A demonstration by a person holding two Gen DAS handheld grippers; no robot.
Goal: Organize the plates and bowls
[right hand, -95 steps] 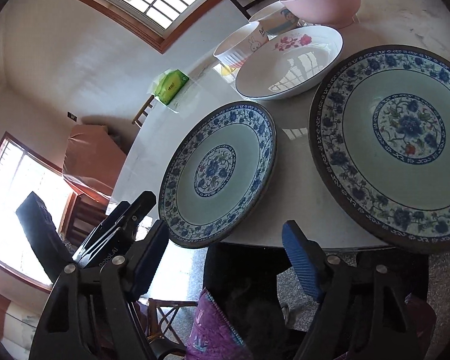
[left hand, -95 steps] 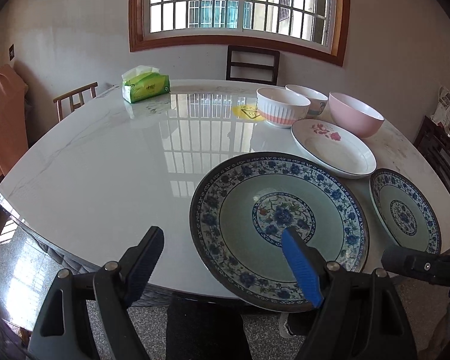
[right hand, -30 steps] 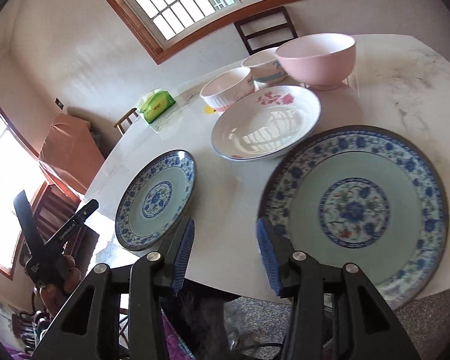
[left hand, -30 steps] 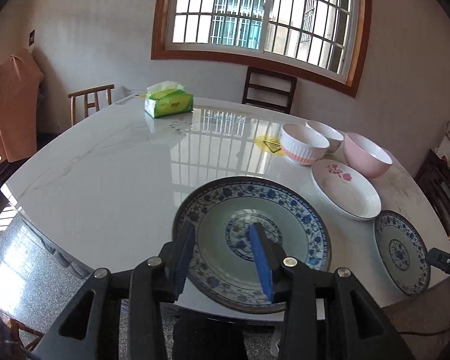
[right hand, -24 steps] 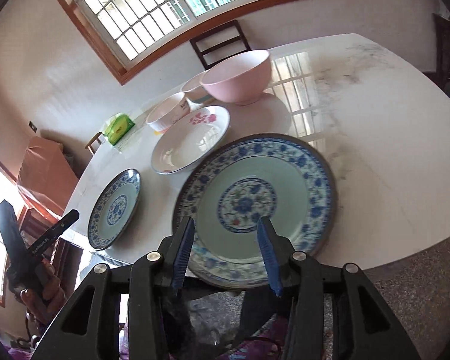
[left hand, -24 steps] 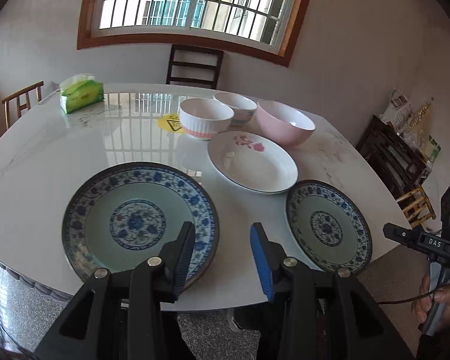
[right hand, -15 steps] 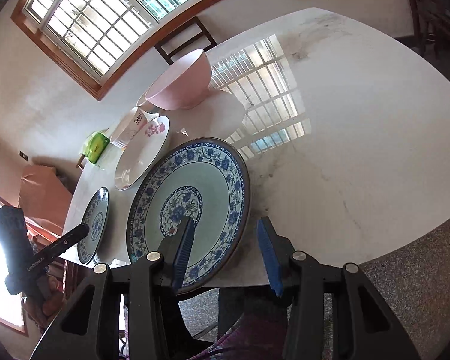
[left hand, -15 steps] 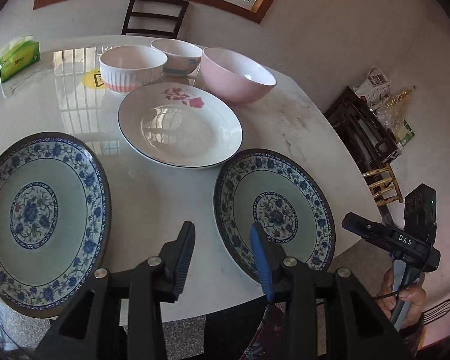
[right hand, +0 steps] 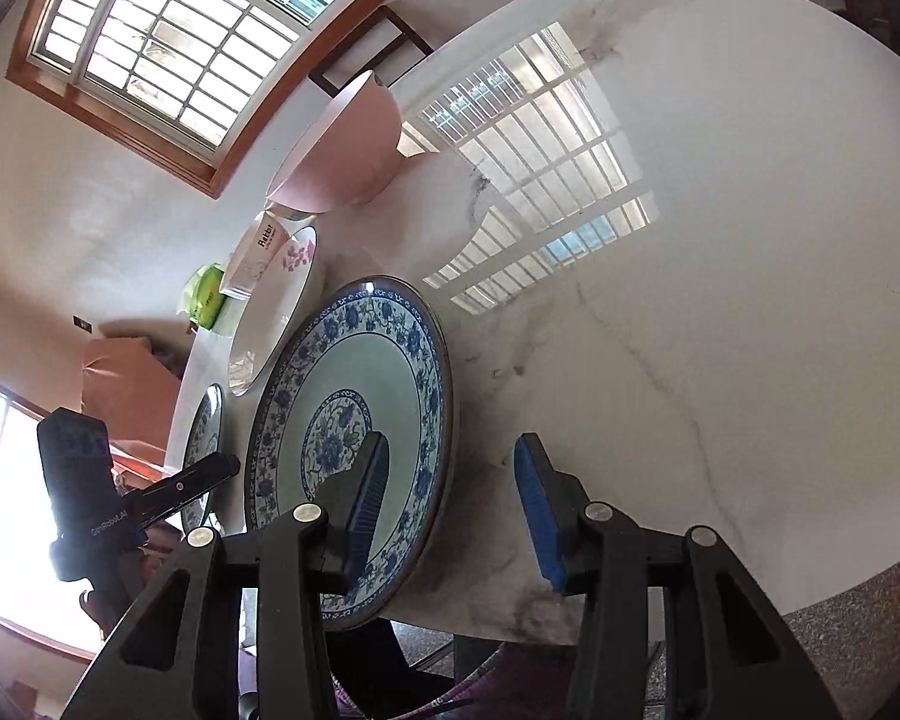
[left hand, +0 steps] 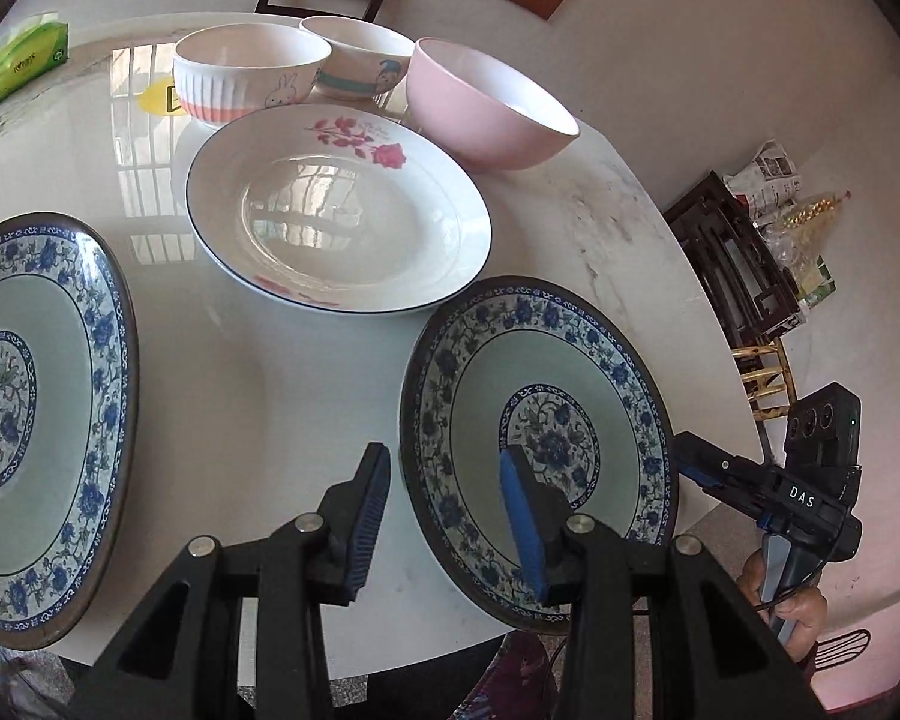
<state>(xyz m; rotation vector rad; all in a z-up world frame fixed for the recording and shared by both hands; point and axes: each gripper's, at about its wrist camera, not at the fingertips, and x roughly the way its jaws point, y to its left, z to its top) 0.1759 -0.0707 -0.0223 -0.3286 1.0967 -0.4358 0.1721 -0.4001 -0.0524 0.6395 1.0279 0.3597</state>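
- The round white marble table [left hand: 258, 396] carries all the crockery, with window light mirrored across its far half.
- The large blue-patterned plate [left hand: 36, 420] lies flat at the near left edge of the table, as seen from the left wrist.
- The white plate with red roses [left hand: 336, 210] sits just beyond the two blue plates, between them and the bowls.
- The smaller blue-patterned plate [left hand: 540, 438] lies flat at the near right edge, its rim close to the rose plate but apart from it.
- The pink bowl [left hand: 486, 108] stands upright at the far right, just beside the rose plate.
- The ribbed white bowl with a rabbit [left hand: 246, 72] and the white bowl with a teal band [left hand: 360, 60] stand side by side behind the rose plate.
- The green tissue pack [left hand: 24, 60] rests far left, well apart from the dishes.
- The left gripper [left hand: 444, 504] hangs over the small blue plate's left rim, jaws apart with the rim showing between them; nothing is gripped.
- The right gripper [right hand: 450, 492] hovers at the right rim of the small blue plate [right hand: 354, 438], jaws apart and empty.
- A hand [left hand: 792, 600] holds the right gripper's handle beyond the table's near right edge.
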